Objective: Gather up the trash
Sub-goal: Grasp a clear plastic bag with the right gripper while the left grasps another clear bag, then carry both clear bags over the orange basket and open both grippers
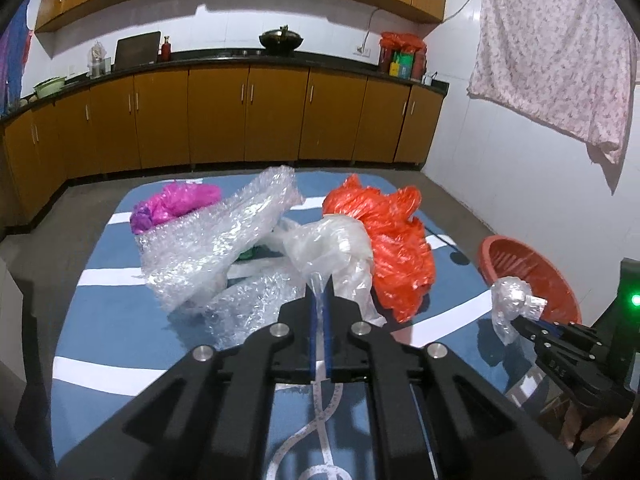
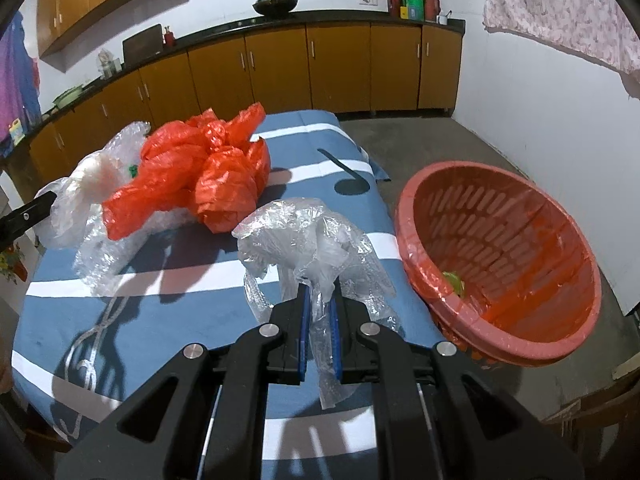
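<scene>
In a kitchen lined with brown cabinets, two hand-held tools work a pile of plastic litter spread over a tabletop (image 2: pixel 168 320) draped in a blue cloth with white stripes. The left tool (image 1: pixel 320 284) is clamped shut on a whitish clear plastic bag (image 1: pixel 328 244), pinching its twisted neck between the blue pads while the rest of the bag lies against a crumpled orange bag (image 1: pixel 392 236). Beside these lie a large sheet of bubble wrap (image 1: pixel 224 232) and, at the far side, a magenta bag (image 1: pixel 176 204). The right tool (image 2: pixel 318 300) is closed on a crumpled piece of clear plastic film (image 2: pixel 304 232), held above the cloth near the tabletop's right edge. Just past that edge a red slotted basket (image 2: pixel 500 344) stands tilted on the floor, its mouth turned toward the table and lined with a thin orange bag. Inside, near the bottom, sits one small yellow-green scrap (image 2: pixel 454 280); the rest of the lining shows bare.
</scene>
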Tool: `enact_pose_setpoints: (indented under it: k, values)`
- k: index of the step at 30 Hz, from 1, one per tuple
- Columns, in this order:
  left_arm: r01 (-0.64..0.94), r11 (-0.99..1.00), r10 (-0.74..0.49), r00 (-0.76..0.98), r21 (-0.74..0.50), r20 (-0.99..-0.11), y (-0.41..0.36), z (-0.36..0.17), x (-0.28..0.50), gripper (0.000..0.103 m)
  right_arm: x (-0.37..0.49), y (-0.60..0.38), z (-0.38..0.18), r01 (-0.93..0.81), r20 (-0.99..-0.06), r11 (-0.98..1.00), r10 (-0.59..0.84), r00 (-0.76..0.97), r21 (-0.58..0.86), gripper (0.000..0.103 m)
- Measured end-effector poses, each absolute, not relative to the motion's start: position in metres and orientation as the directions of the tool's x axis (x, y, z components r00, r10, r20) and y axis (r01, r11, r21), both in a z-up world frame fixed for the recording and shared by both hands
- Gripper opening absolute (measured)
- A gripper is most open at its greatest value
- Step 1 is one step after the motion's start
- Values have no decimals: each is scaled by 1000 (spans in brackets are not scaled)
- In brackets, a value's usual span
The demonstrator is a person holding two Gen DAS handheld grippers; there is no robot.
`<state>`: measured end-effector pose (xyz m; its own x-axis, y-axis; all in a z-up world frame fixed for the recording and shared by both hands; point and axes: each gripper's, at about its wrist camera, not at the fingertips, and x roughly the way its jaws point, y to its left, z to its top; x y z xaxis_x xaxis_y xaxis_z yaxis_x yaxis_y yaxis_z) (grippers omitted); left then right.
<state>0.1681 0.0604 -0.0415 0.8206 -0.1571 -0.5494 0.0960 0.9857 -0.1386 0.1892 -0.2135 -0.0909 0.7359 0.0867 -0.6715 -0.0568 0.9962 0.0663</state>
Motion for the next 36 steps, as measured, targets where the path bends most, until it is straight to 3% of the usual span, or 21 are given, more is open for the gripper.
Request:
enact_pose_setpoints:
  k: [18,36]
  values:
    - [153,971,-220,876,-185,-430,54,11,136,4,179,-218,-66,-61,-620,996,88,779,65,10]
    - [203,967,-249,881,-154,-403,22,24,137,4,173,-254,-25,29,-534,999,-12,846,23,10]
